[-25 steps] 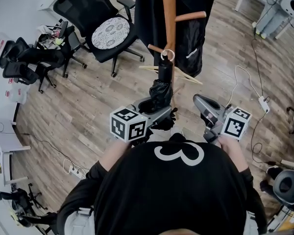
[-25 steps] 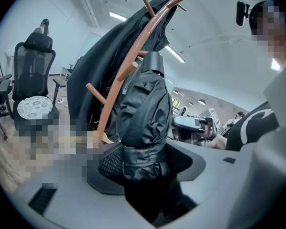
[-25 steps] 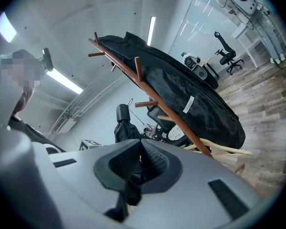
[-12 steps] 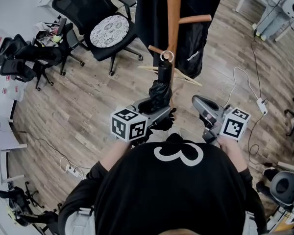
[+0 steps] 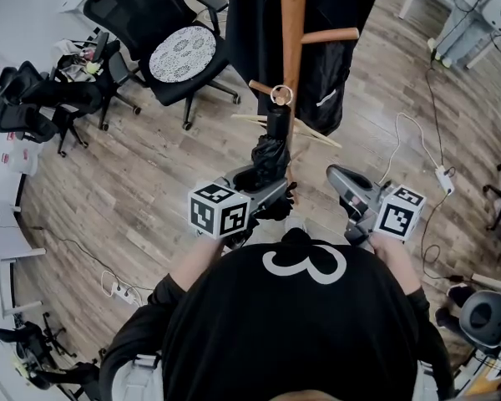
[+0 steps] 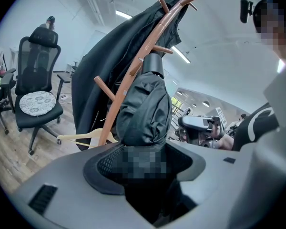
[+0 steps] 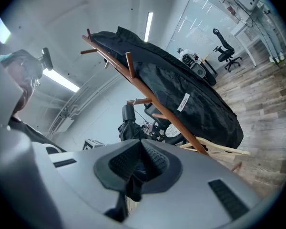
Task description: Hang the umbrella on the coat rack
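Observation:
My left gripper [image 5: 263, 182] is shut on the bundled body of a folded black umbrella [image 5: 270, 153]. The umbrella stands upright beside the wooden coat rack [image 5: 290, 23]. A small ring [image 5: 280, 95] at the umbrella's top lies against a short lower peg [image 5: 261, 87]; I cannot tell whether it is over the peg. In the left gripper view the umbrella [image 6: 145, 113] fills the space between the jaws, with the rack pole [image 6: 133, 70] behind it. My right gripper [image 5: 340, 175] hangs to the right of the umbrella, apart from it, its pads [image 7: 152, 159] together.
A black coat [image 5: 326, 65] hangs on the rack, and a wooden hanger [image 5: 317, 132] lies at its foot. A black office chair [image 5: 179, 53] stands to the left, with more chairs by the wall. A cable and power strip [image 5: 445, 174] lie on the floor at right.
The left gripper has eased the umbrella a little lower beside the peg. The right gripper has stayed where it was.

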